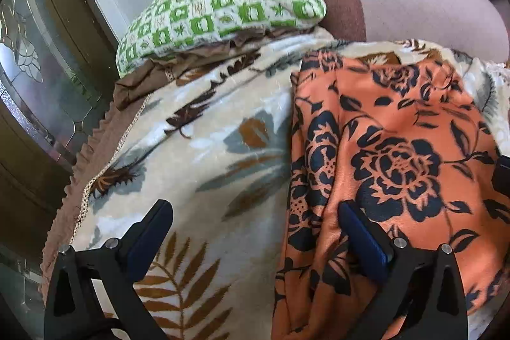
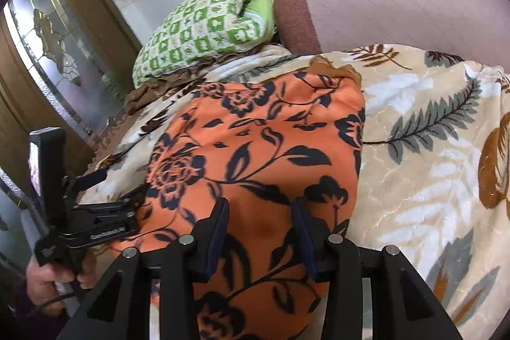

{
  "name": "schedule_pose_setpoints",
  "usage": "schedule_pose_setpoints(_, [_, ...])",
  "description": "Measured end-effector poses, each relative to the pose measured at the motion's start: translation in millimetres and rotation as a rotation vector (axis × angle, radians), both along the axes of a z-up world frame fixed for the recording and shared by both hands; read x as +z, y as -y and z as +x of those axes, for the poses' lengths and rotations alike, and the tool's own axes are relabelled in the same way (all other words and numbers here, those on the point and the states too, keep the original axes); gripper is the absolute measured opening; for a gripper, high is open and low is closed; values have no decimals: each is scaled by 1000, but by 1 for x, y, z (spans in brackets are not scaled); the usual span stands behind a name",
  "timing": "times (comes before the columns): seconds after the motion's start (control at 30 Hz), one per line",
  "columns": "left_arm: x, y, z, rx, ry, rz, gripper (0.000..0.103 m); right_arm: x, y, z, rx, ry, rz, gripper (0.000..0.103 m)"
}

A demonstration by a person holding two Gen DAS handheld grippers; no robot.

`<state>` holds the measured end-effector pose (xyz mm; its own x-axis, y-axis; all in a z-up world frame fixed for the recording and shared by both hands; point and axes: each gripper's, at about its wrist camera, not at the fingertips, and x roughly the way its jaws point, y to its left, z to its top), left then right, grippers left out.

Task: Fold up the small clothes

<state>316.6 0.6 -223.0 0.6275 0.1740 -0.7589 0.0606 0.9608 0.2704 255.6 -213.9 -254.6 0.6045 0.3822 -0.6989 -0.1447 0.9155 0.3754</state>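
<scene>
Orange floral garment [image 1: 392,148] lies folded on leaf-print blanket [image 1: 204,155], near green checked pillow [image 1: 223,5]; left gripper [image 1: 255,231] over garment's left edge, jaws spread wide, one finger above blanket, other above cloth, nothing clamped; right gripper [image 2: 261,228] low over garment's near part, jaws partly apart, fabric showing between pads, whether they pinch it cannot tell; person's hand [image 2: 47,276] grips left tool's handle.

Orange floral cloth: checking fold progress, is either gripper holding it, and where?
Left gripper open, holding nothing. Right gripper straddles the cloth at its near end; grip cannot be told.
</scene>
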Motion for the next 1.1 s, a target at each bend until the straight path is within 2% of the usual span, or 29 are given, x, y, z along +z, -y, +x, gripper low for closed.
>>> schedule_pose_setpoints(0.13, [9,-7,-5,7,10,-41,103,16,3,-3,-12,27,3,45])
schedule_pose_setpoints(0.23, [12,-12,-5,12,18,-49,103,22,0,12,-36,25,-49,45])
schedule_pose_setpoints(0.33, [14,-16,-6,6,21,-73,103,13,-4,42,-51,-52,-30,44])
schedule_pose_setpoints(0.43, [12,-19,-5,-5,20,-82,103,-10,-12,70,-76,-148,-72,38])
schedule_pose_setpoints(0.5, [9,-22,-4,-9,7,-103,103,-18,-14,81,-90,-182,-82,38])
schedule_pose_setpoints(0.73, [4,-33,3,-9,-35,-190,103,19,-52,116,-62,-147,-111,39])
schedule_pose_setpoints(0.83, [3,-35,6,-8,-43,-207,103,8,-79,144,-30,-190,-98,39])
schedule_pose_setpoints(0.97, [2,-36,7,-10,-49,-219,103,-32,-103,171,-13,-264,-151,41])
schedule_pose_setpoints(1.1, [3,-38,7,-12,-50,-229,103,-18,-89,157,-47,-241,-82,41])
